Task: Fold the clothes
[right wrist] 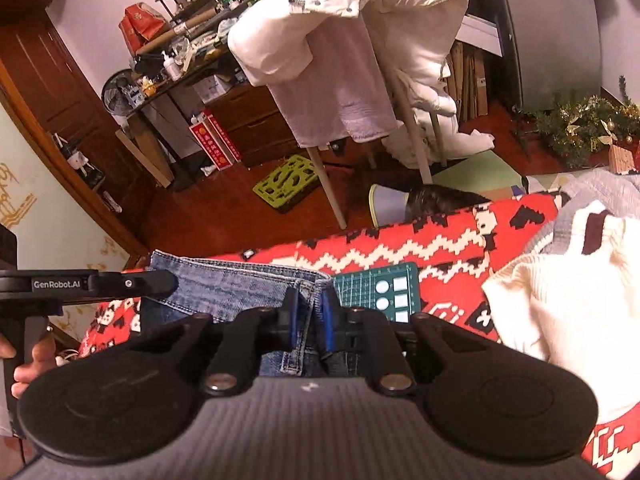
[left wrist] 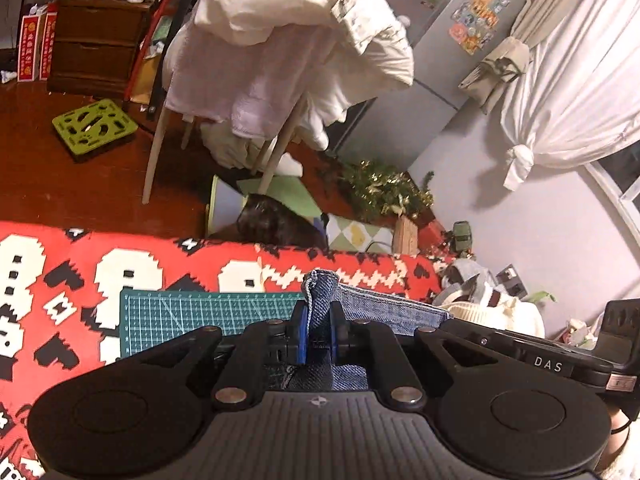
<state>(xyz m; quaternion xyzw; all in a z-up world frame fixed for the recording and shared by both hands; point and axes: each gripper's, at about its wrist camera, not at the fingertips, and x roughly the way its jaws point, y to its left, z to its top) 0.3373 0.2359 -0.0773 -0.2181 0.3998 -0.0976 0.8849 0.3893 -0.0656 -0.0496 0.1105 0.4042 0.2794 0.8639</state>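
We hold the jeans point(left wrist: 384, 308) by two points along one edge: the left gripper point(left wrist: 318, 334) has its fingers narrowed onto a bunched denim corner, and the right gripper point(right wrist: 309, 322) has its fingers pinched on the seam near the waistband. The garment lies across the red patterned blanket point(left wrist: 160, 256), partly over the green cutting mat point(left wrist: 200, 316) — the rest of it is hidden beneath the grippers.

This looks like the carry of a fold. To do it well, we should keep both grips firm and move the two grippers together at an even height, so the held edge stays straight and taut rather than sagging between them. We would lay that edge down squarely on the opposite edge before letting go — and keep clear of the cream sweater point(right wrist: 560, 300) piled just beside the right gripper.
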